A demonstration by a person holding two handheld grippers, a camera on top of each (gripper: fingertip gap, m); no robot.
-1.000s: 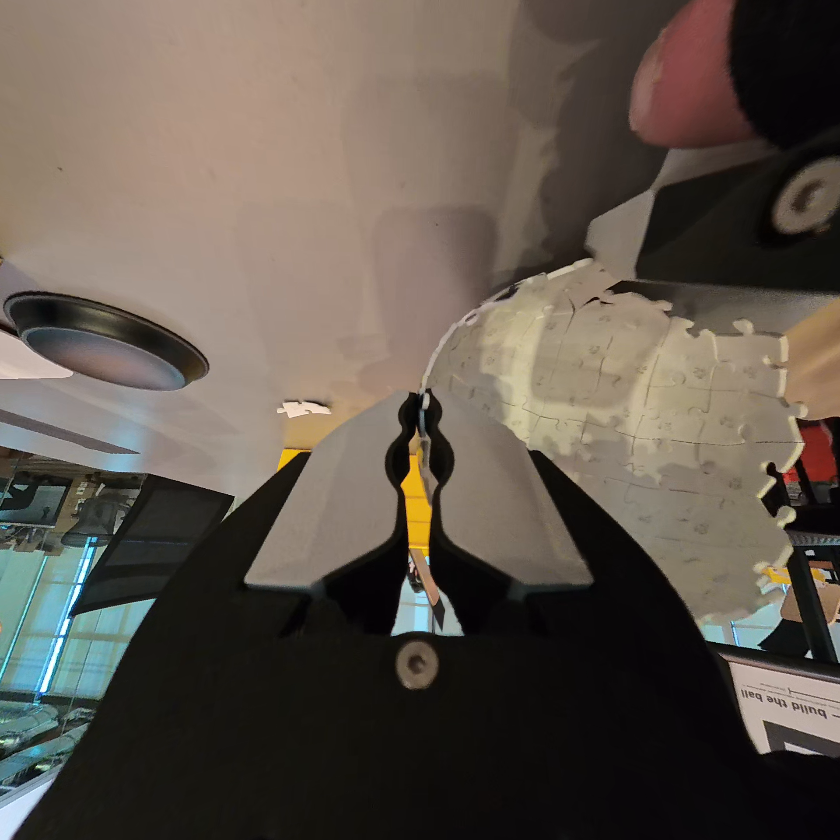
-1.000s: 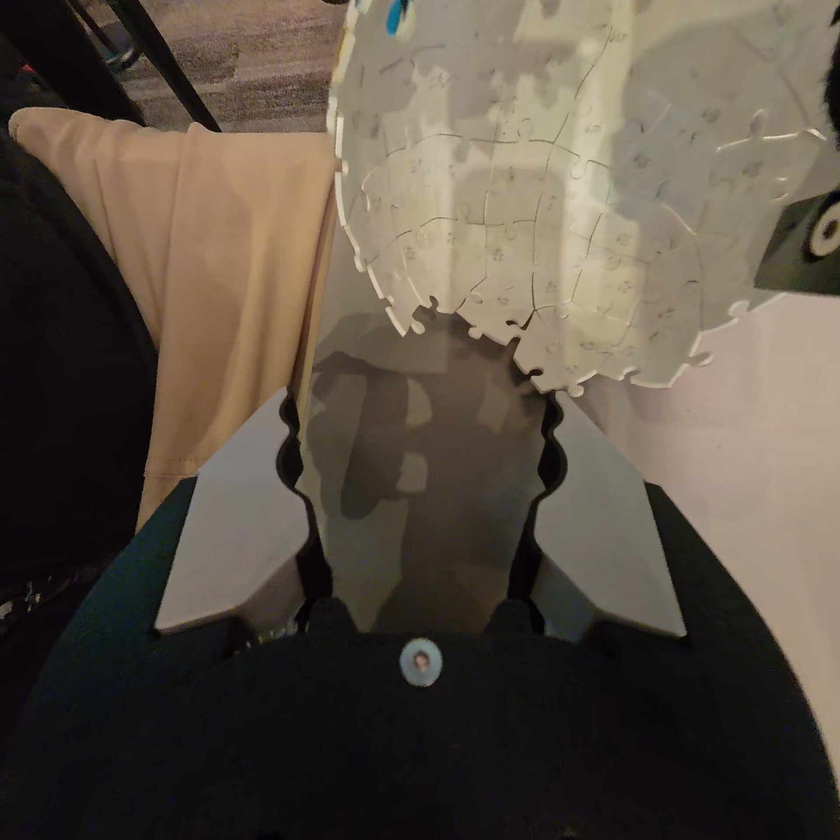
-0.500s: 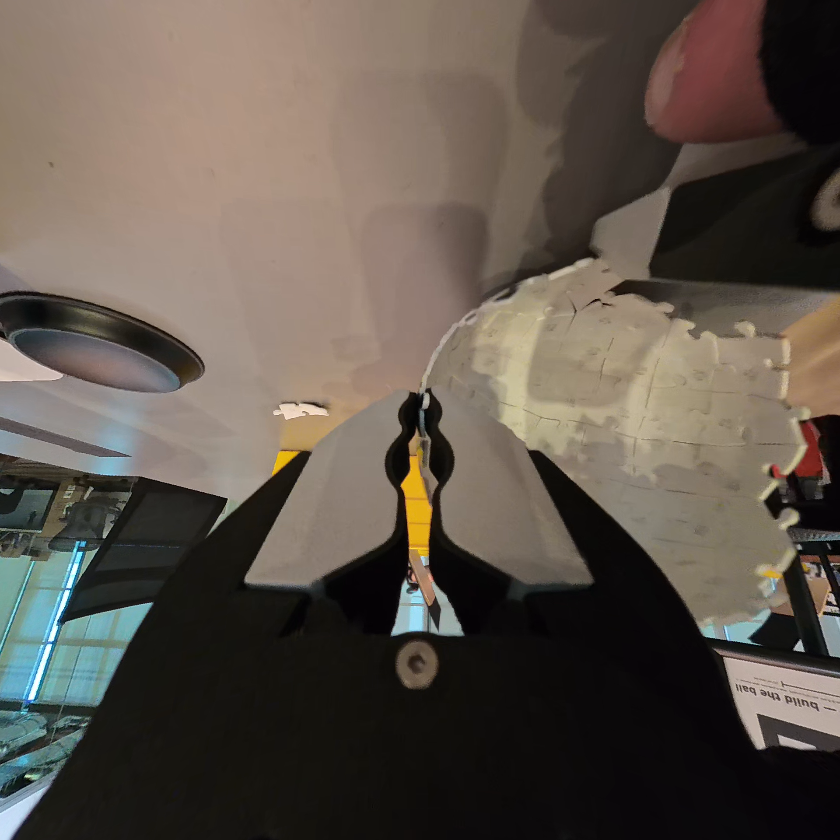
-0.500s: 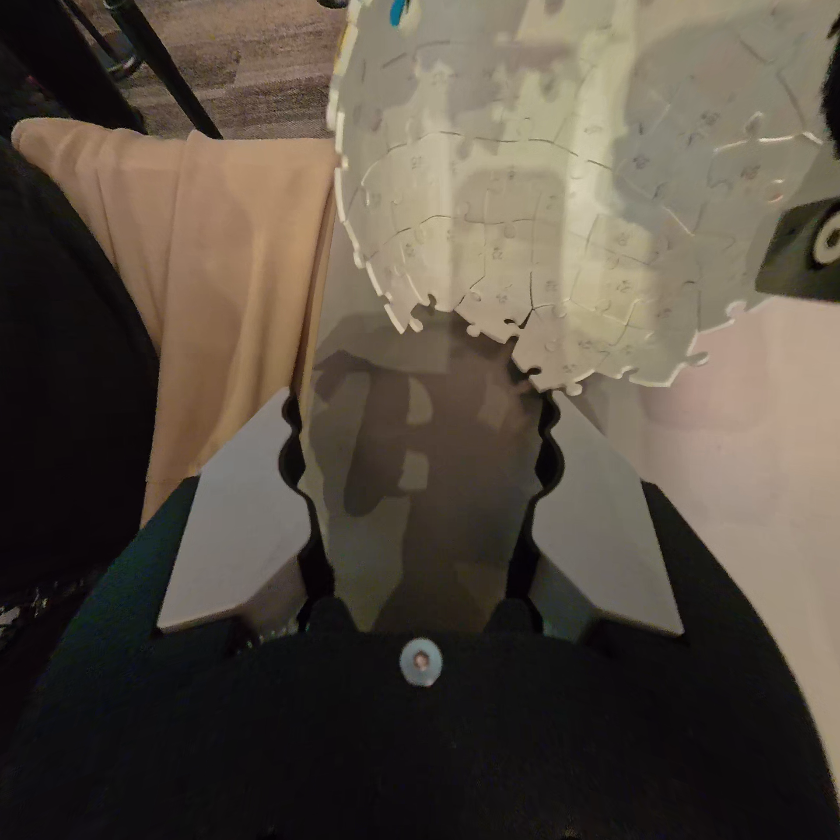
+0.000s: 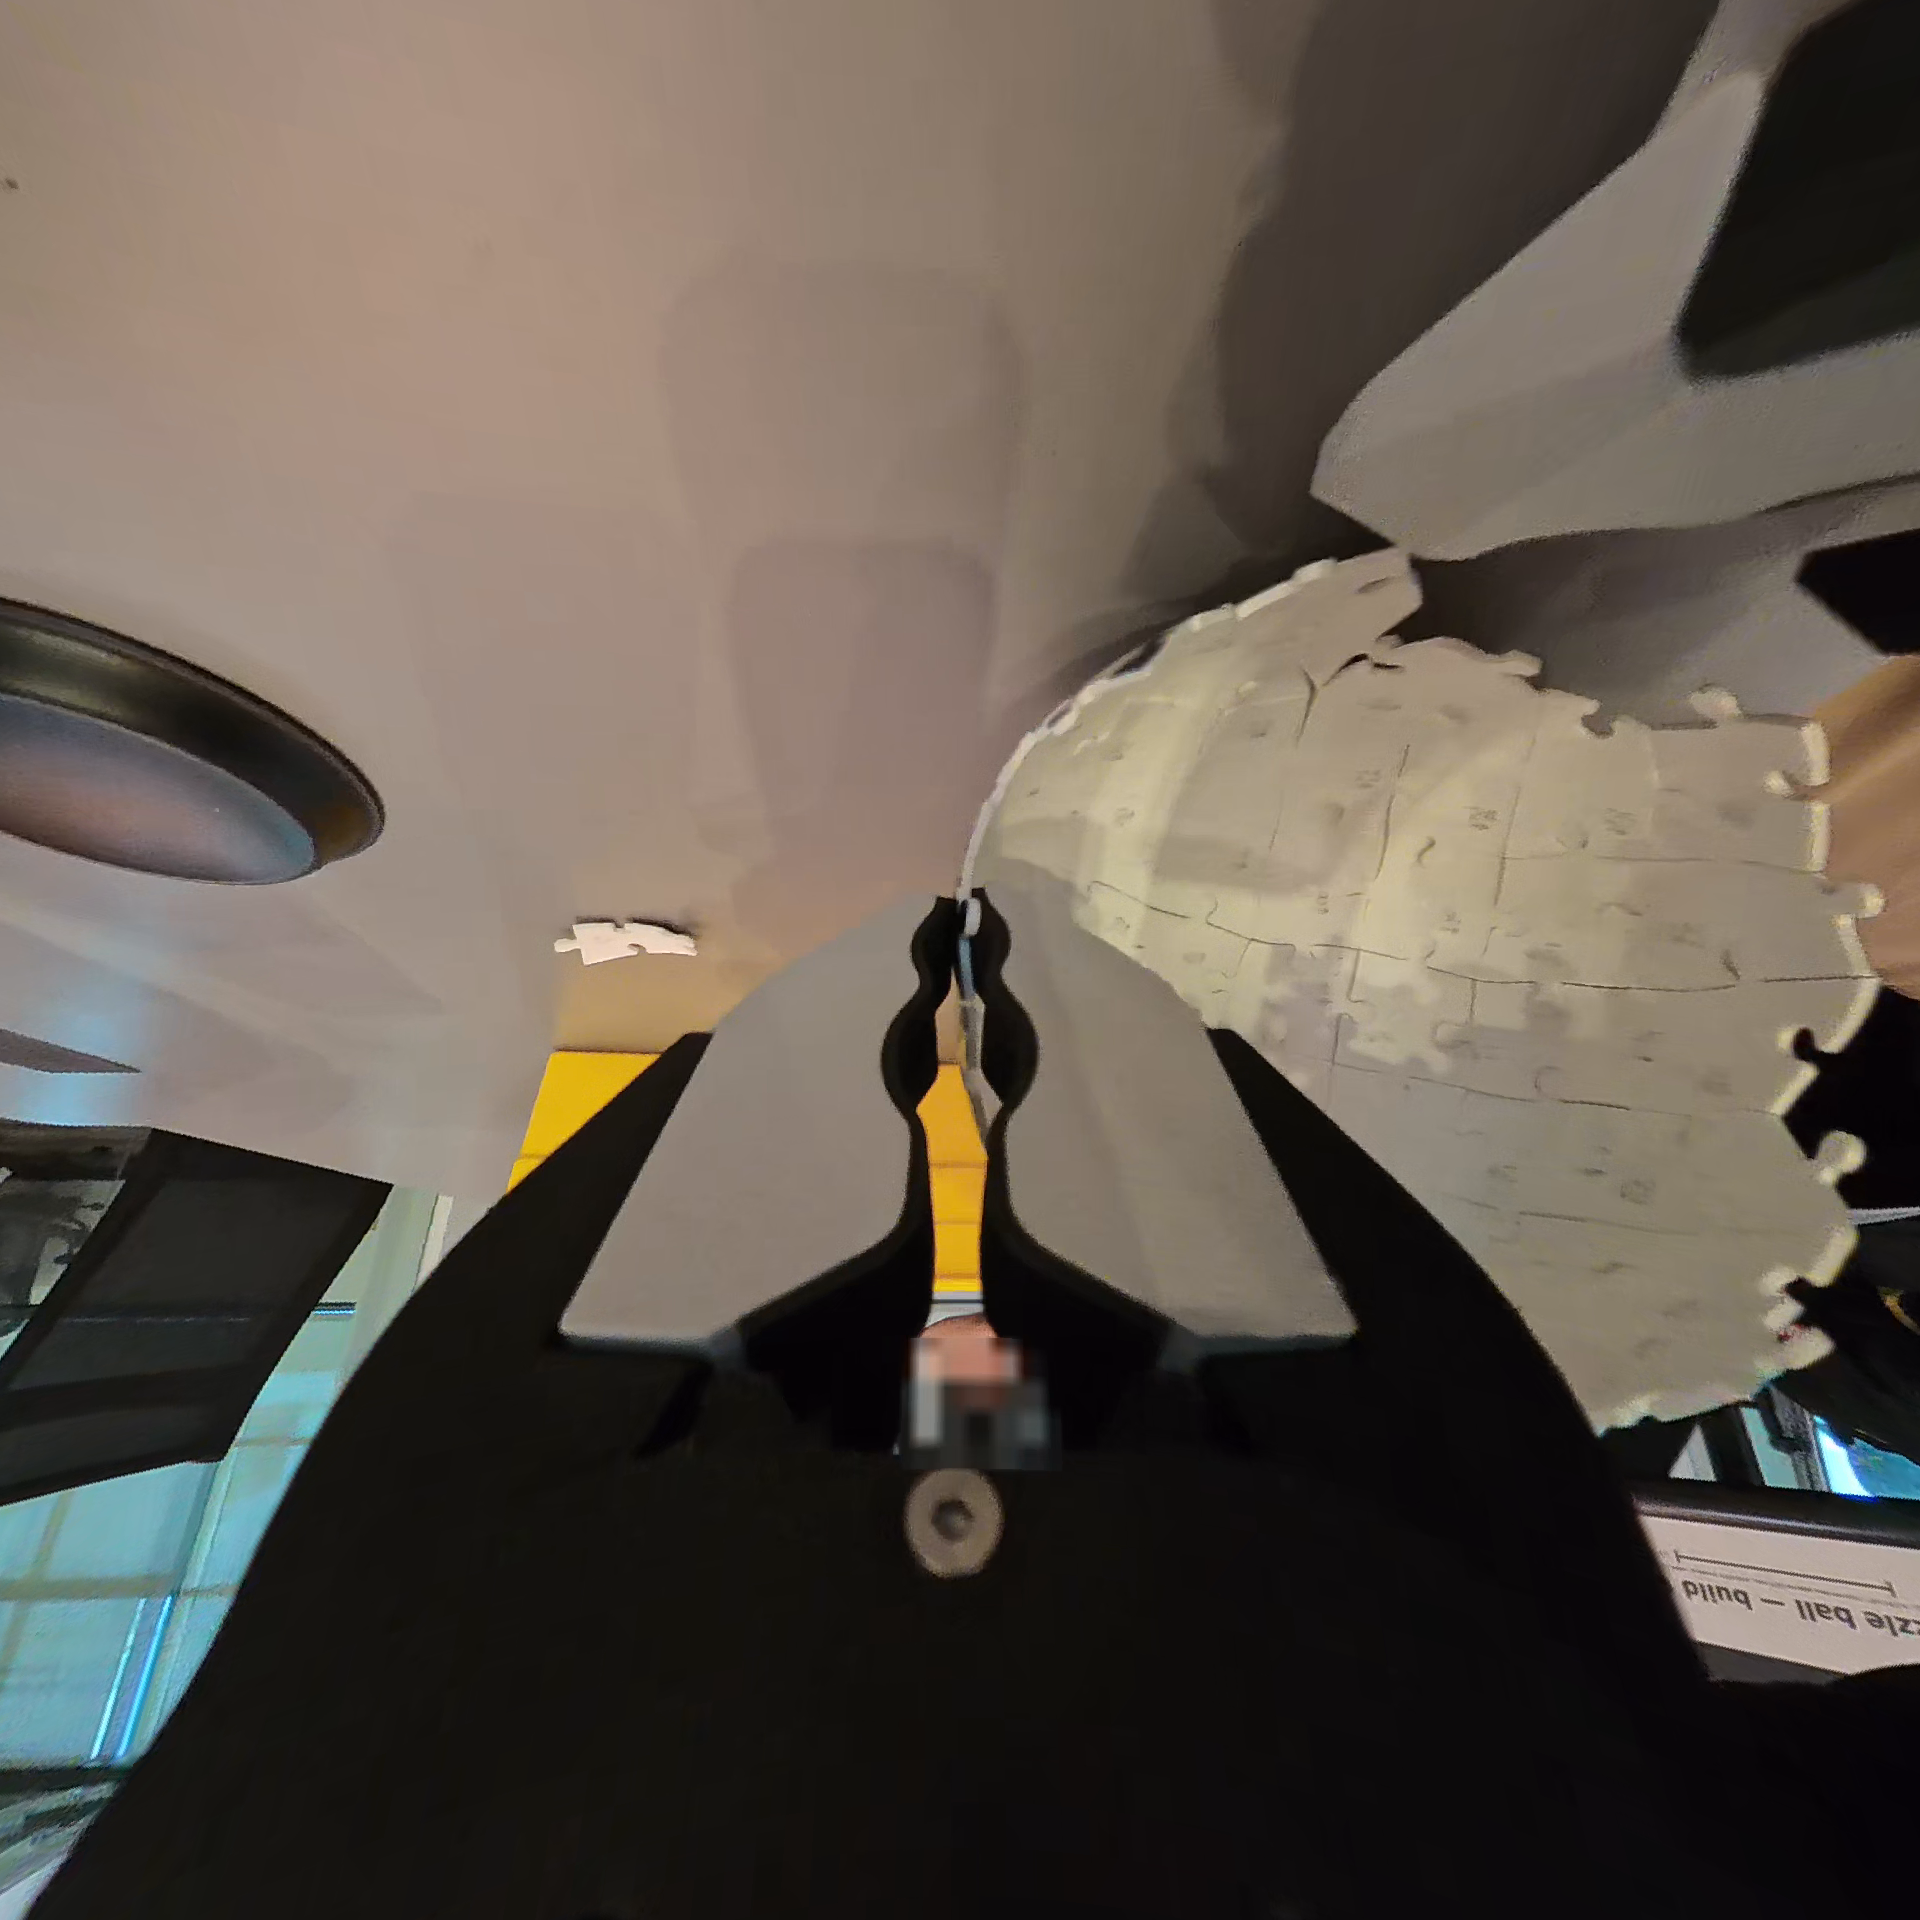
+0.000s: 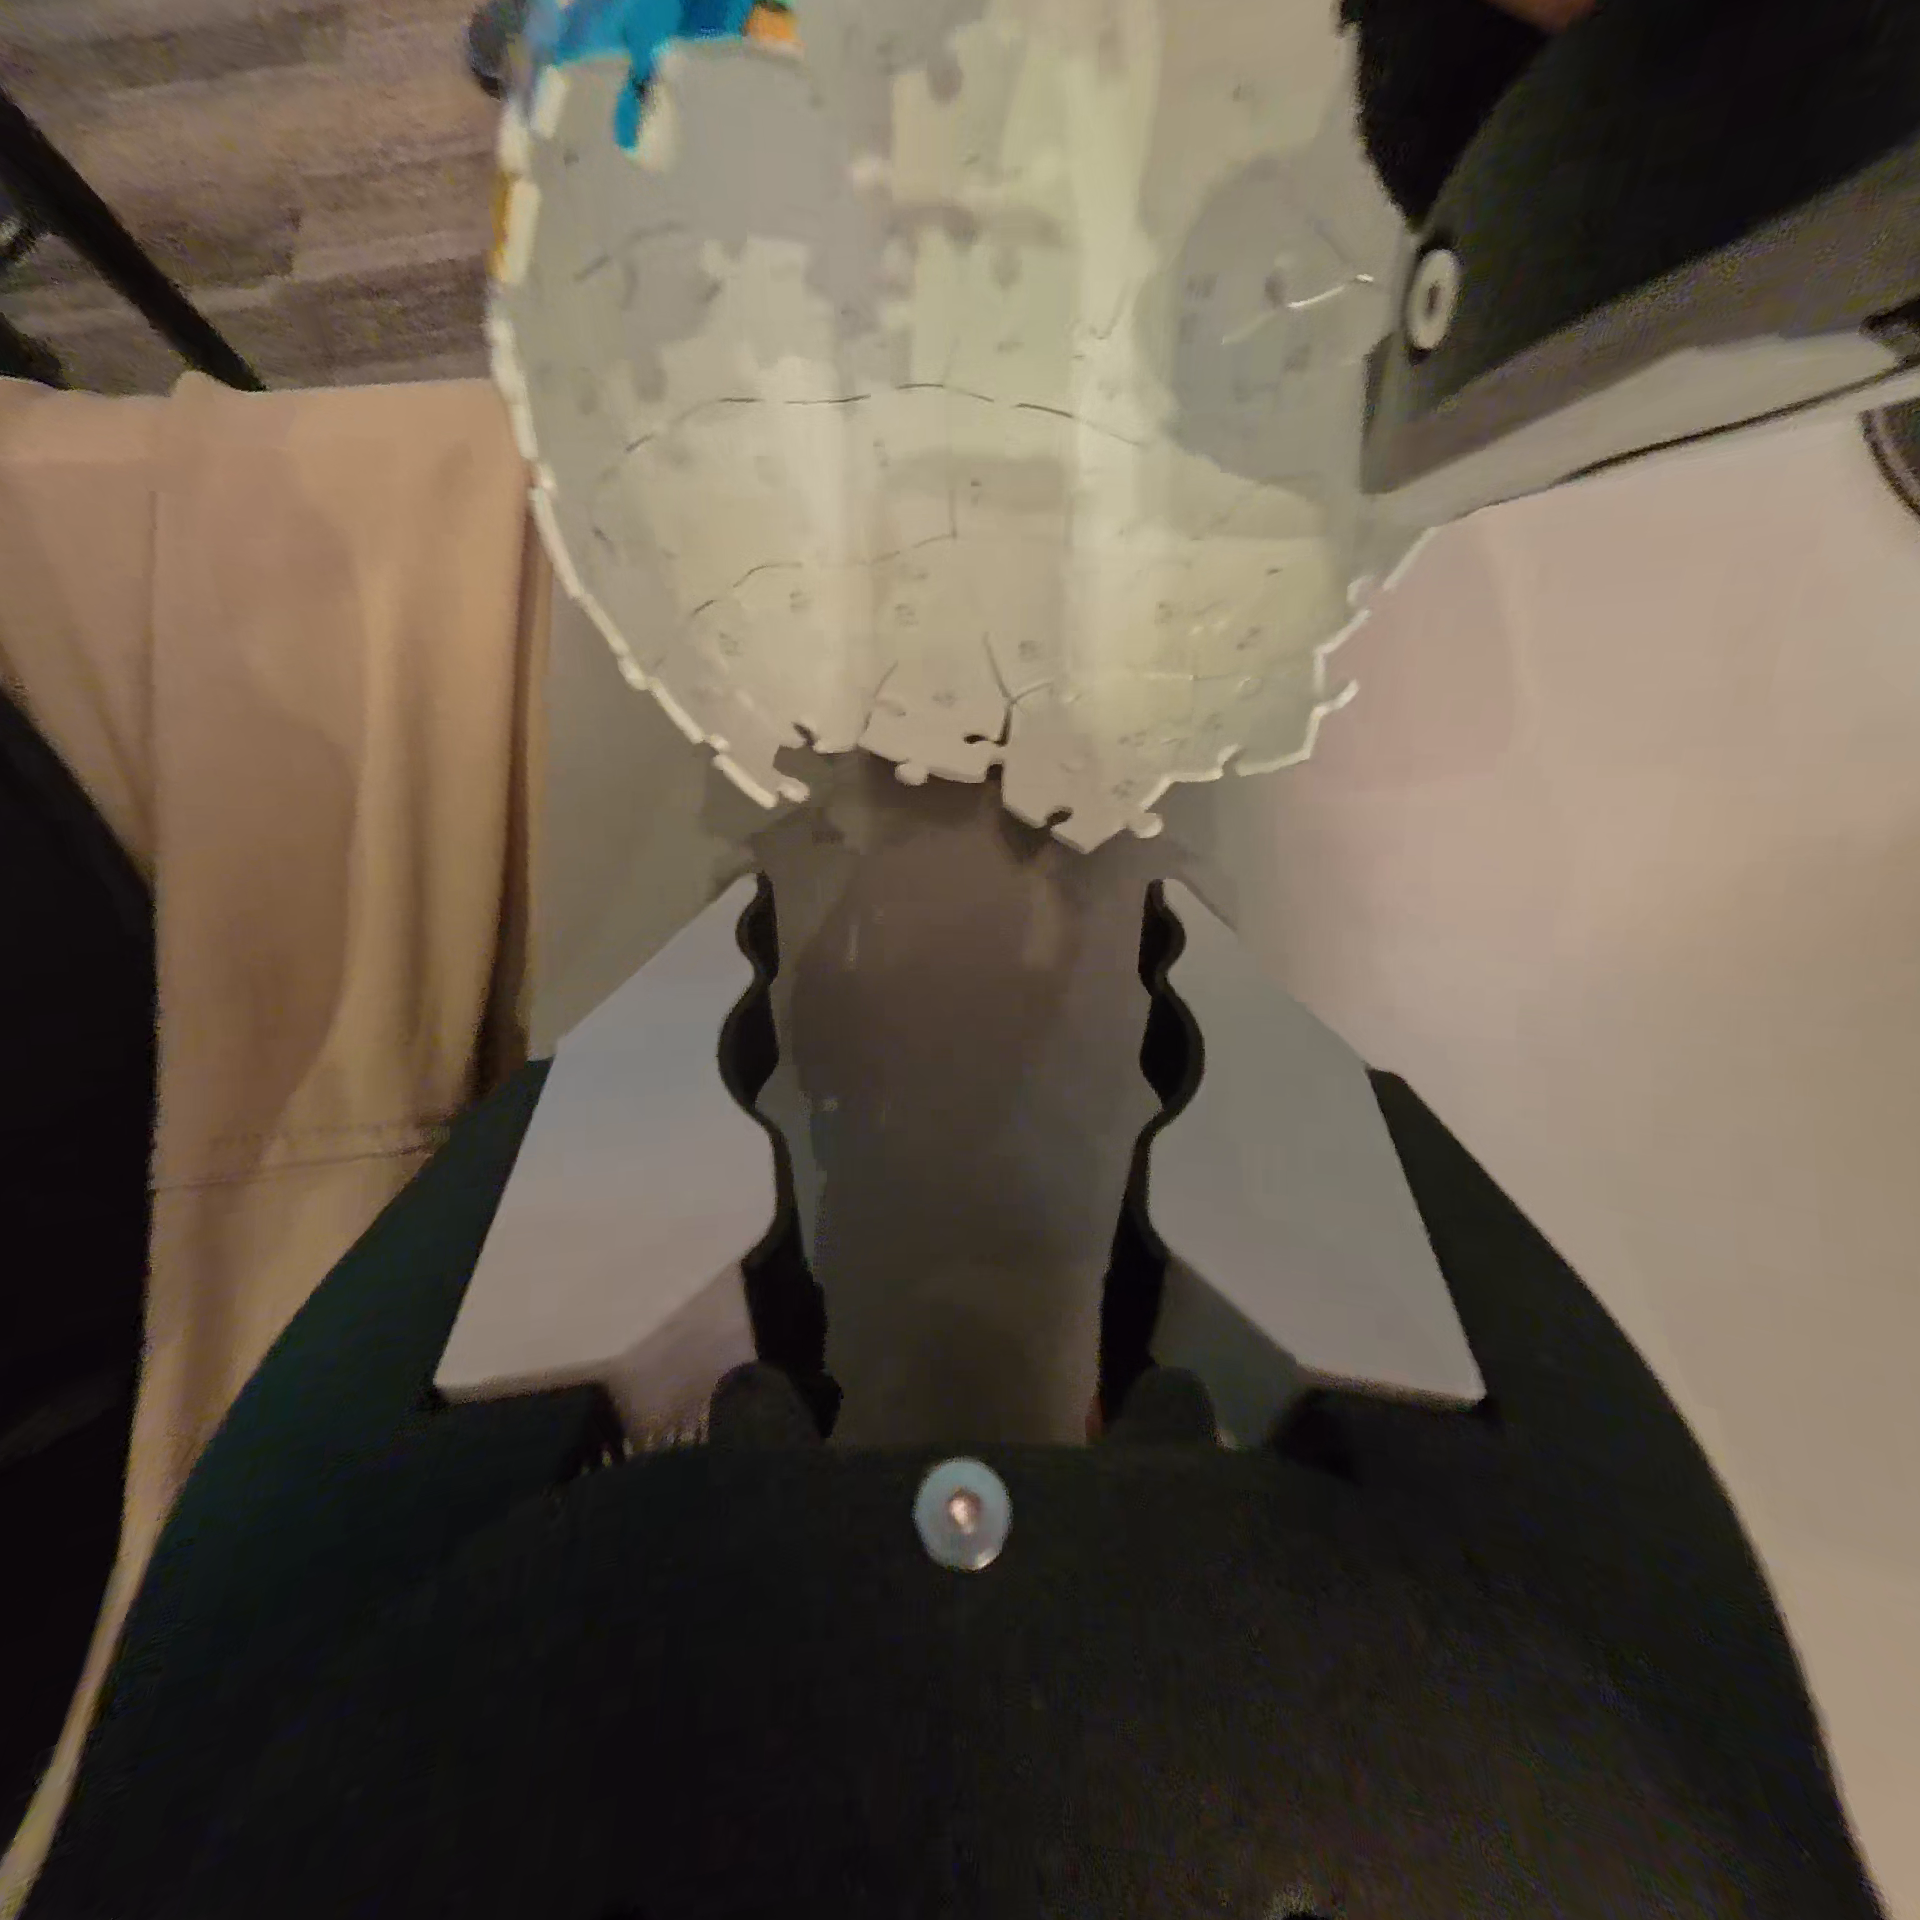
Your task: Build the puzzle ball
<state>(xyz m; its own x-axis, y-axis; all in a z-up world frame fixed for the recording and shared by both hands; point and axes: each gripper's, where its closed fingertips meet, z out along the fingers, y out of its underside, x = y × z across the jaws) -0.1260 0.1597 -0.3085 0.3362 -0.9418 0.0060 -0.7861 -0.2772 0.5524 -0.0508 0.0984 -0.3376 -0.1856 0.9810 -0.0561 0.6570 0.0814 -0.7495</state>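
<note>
Puzzle ball (image 5: 1455,987) is only part built, a curved white shell with bumpy, toothed edges. It is held up above the white table (image 5: 520,364), with its hollow inside facing both cameras.

In the left wrist view the picture is upside down, so the table fills the top. The left gripper (image 5: 964,925) is pinched tight on the thin rim of the shell, right at the tips of its two grey fingers (image 5: 790,1143). The shell spreads out to the right from there. One loose puzzle piece (image 5: 623,940) lies flat on the table, well apart from the shell. A dark round plate (image 5: 177,769) sits on the table at the left edge. A white card with writing (image 5: 1787,1621) shows at the lower right.

In the right wrist view the right gripper (image 6: 961,899) is spread wide with nothing between its fingers. Its tips sit just below the lowest teeth of the shell (image 6: 914,468) and may not be touching it, though the blur makes that hard to tell. A bit of blue colour shows at the top rim of the shell. Tan cloth (image 6: 260,779) hangs at the left, beside the table edge. The other gripper shows at the top right, against the shell's rim.
</note>
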